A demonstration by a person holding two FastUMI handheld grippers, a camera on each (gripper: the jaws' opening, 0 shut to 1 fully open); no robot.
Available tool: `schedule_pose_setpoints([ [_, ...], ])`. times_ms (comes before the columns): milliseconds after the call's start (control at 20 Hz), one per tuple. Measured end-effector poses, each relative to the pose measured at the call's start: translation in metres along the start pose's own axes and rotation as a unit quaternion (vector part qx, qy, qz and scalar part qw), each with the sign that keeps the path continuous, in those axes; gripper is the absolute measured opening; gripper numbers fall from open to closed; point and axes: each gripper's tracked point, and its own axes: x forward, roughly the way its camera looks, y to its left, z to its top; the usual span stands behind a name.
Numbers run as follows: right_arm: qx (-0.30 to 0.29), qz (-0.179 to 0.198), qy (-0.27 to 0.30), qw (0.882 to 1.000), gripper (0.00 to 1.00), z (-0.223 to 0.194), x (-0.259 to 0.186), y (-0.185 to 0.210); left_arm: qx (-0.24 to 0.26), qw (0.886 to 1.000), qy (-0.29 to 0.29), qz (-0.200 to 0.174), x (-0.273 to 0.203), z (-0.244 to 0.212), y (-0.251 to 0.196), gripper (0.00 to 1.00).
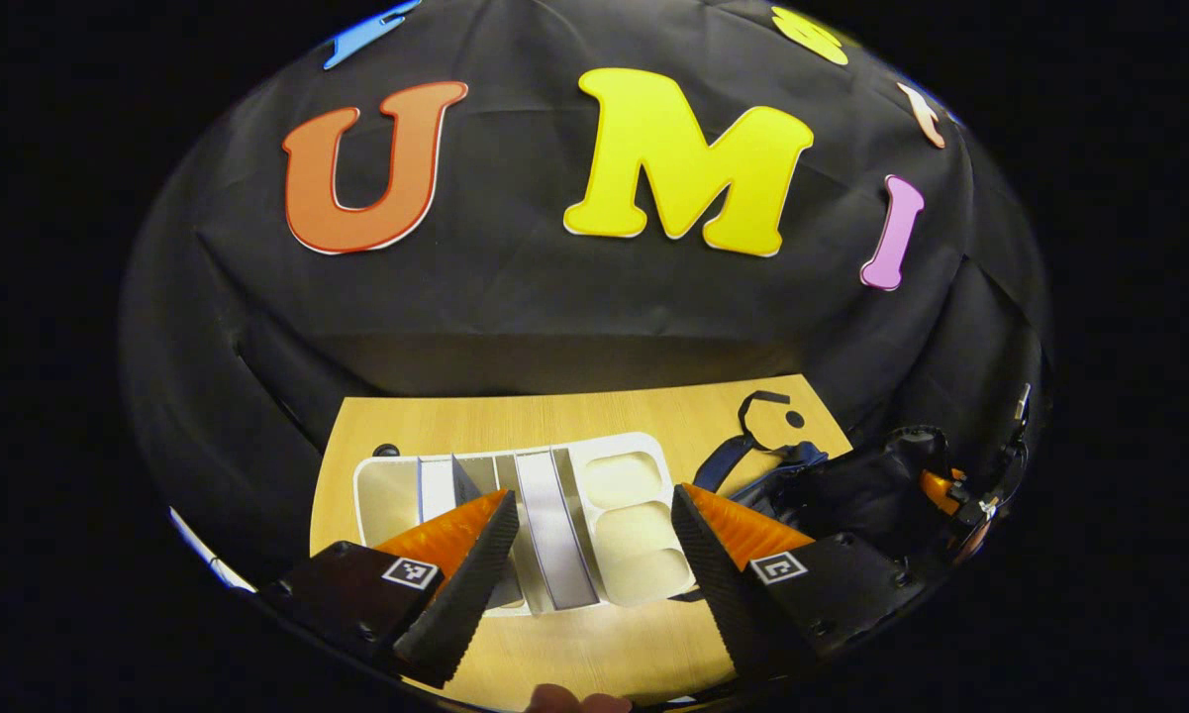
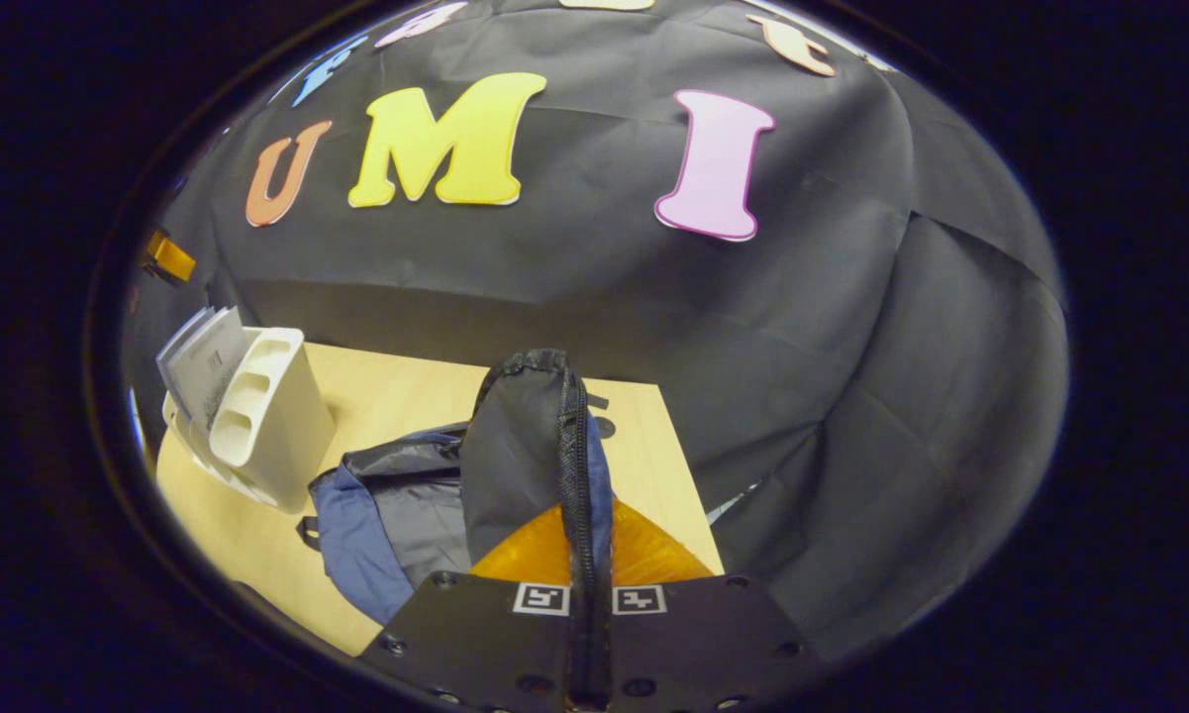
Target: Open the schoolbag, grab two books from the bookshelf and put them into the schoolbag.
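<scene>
Right hand-held gripper point(image 2: 584, 555) on upright schoolbag point(image 2: 525, 446)

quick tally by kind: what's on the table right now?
Books: 2, standing in the rack
Bookshelf rack: 1
Schoolbag: 1, its edge pinched in the right tongs
Total: 4

Schoolbag point(image 1: 851, 490) partly behind the left gripper point(image 1: 594, 515), its right side lost in dark edge blur
</scene>
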Motion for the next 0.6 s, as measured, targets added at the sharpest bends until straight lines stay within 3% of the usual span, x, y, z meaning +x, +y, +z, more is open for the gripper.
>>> schedule_pose_setpoints([
  [200, 0.013, 0.001, 0.001, 1.000, 0.01, -0.004, -0.001, -0.007, 0.016, 0.997, 0.082, 0.002, 0.019, -0.015, 0.002, 0.95],
  [600, 0.016, 0.005, -0.010, 1.000, 0.01, -0.003, -0.003, -0.009, -0.029, 0.975, 0.218, 0.026, 0.048, -0.057, 0.017, 0.95],
])
